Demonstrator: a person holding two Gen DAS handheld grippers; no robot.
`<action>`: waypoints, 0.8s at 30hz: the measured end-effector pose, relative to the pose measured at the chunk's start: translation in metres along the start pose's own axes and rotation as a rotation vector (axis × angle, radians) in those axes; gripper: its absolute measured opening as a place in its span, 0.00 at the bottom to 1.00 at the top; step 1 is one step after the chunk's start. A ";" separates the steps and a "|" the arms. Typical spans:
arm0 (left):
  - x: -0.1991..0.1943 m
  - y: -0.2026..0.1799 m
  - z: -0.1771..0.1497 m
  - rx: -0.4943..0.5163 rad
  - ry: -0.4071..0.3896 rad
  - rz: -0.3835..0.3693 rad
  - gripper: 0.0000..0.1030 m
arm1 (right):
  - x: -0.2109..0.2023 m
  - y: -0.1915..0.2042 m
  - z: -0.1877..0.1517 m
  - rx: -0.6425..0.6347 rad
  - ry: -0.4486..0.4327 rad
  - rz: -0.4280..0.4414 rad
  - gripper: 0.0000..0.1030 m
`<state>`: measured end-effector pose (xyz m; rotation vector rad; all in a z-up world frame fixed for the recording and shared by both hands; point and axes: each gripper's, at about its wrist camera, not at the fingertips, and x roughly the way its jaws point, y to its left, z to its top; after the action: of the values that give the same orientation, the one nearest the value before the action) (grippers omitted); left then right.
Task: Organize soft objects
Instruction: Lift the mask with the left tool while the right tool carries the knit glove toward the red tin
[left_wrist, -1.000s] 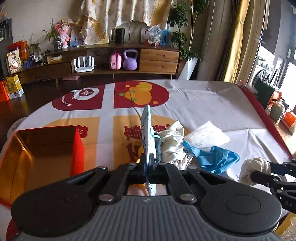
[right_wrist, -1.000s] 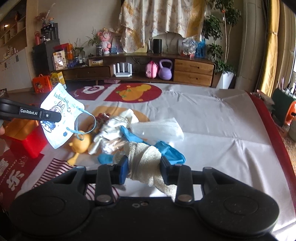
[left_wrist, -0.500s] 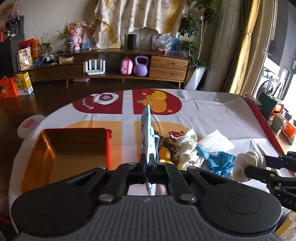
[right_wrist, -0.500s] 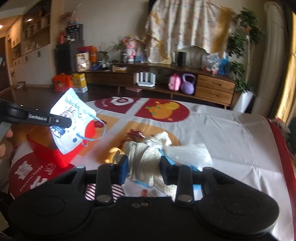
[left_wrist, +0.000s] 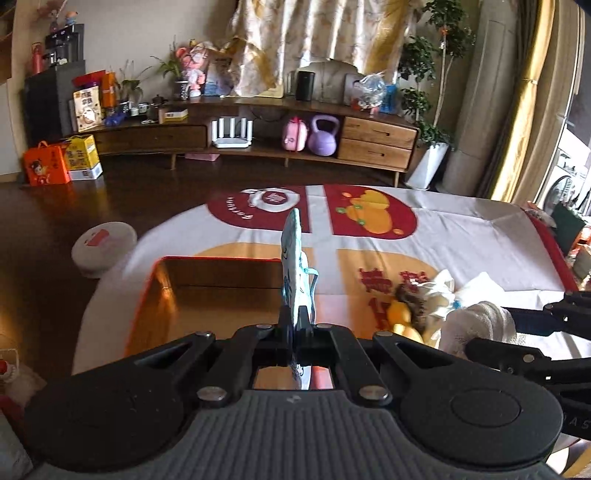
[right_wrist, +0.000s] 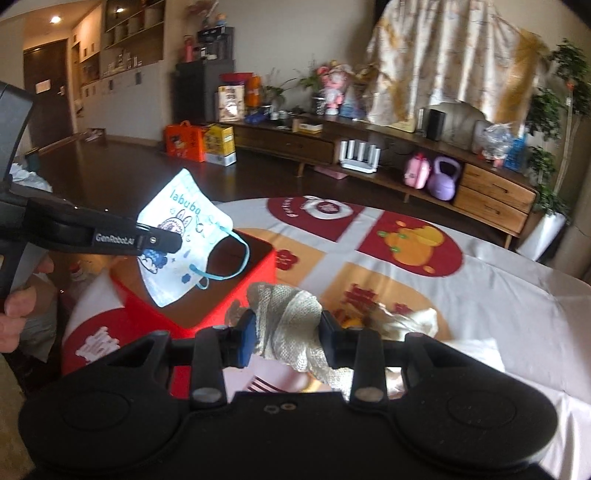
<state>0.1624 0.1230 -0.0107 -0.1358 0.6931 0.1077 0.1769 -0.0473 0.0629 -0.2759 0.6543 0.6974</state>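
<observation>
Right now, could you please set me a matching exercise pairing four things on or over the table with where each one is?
Things:
1. white printed face mask with blue ear loops
2. cream knitted cloth
3. red open box
4. yellow plush toy

Places:
A. standing on the patterned tablecloth, below the mask
B. pinched in the left gripper
C. lying in the pile of soft things on the tablecloth
D. clamped in the right gripper

Pairs: 1-B, 2-D, 3-A, 4-C

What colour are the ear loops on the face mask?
Light blue ear loops on the mask; clearest in the right wrist view.
</observation>
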 end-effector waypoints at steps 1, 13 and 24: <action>0.000 0.004 0.001 0.001 0.002 0.005 0.01 | 0.003 0.005 0.003 -0.007 0.003 0.009 0.33; 0.016 0.047 0.013 0.028 0.027 0.068 0.01 | 0.055 0.050 0.043 -0.070 0.043 0.075 0.33; 0.068 0.073 0.015 0.070 0.123 0.095 0.01 | 0.126 0.079 0.051 -0.171 0.145 0.096 0.33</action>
<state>0.2136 0.2012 -0.0492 -0.0423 0.8254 0.1673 0.2207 0.0974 0.0195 -0.4580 0.7511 0.8325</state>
